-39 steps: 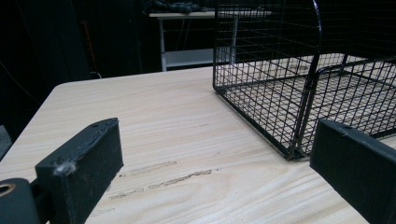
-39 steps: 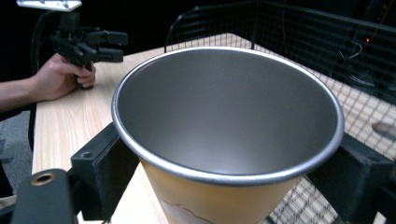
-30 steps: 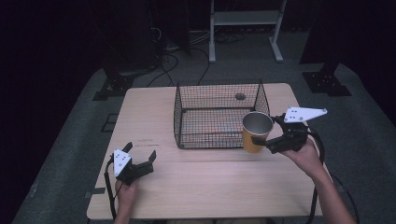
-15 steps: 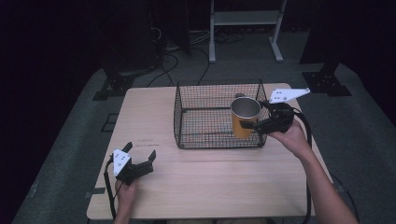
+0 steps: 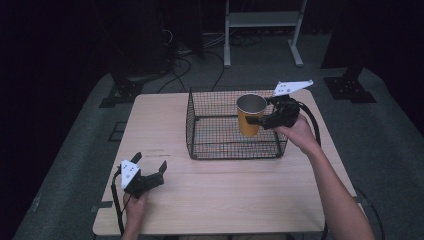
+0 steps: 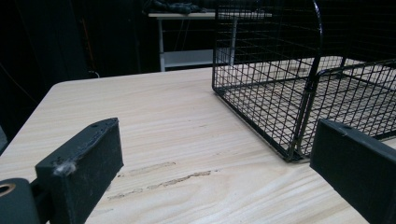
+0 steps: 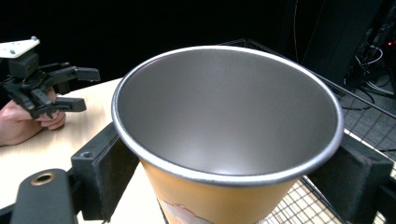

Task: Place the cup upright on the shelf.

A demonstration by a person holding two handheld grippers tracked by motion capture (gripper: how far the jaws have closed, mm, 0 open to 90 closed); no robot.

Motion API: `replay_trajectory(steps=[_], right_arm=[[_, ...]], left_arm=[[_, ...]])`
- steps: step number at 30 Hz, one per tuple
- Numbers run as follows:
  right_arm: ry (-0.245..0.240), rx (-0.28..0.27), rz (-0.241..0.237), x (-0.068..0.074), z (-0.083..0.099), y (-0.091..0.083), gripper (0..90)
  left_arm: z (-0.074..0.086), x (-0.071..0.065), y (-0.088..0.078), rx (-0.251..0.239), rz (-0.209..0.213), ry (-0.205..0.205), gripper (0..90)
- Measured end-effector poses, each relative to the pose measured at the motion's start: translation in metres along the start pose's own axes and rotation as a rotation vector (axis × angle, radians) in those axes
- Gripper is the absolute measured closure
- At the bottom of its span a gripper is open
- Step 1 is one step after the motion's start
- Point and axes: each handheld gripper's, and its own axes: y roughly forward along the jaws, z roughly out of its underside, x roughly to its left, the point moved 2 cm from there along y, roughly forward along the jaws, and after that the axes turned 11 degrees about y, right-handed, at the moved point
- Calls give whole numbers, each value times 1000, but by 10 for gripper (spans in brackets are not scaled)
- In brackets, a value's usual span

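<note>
A yellow metal cup [image 5: 250, 115] with a bare steel inside [image 7: 224, 112] hangs upright over the black wire basket [image 5: 200, 107], inside its right half. My right gripper [image 5: 256, 120] is shut on the cup's sides, jaws pressed to its left and right walls just under the rim. My left gripper [image 5: 149, 167] rests low over the table's near left, open, with bare wood between its jaws [image 6: 210, 168]. It points toward the basket's near corner [image 6: 299, 140], and it appears far off as the left gripper [image 7: 70, 86] in the right gripper view.
The wooden table [image 5: 225, 200] carries the basket at its far middle. A white metal frame [image 5: 262, 30] and cables stand on the dark floor behind the table.
My right gripper has carried the cup leftward and away from me, from outside the basket's right wall to above its inside. The left gripper has stayed still.
</note>
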Motion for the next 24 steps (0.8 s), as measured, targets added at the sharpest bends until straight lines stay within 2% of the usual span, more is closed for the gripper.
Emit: replay_trajectory(steps=[12, 24], right_arm=[[8, 27, -20, -13, -12, 35, 134], [35, 45, -36, -33, -6, 65, 134]], left_arm=[[0, 0, 0, -2, 2, -2, 20], [0, 1, 0, -4, 2, -4, 20]])
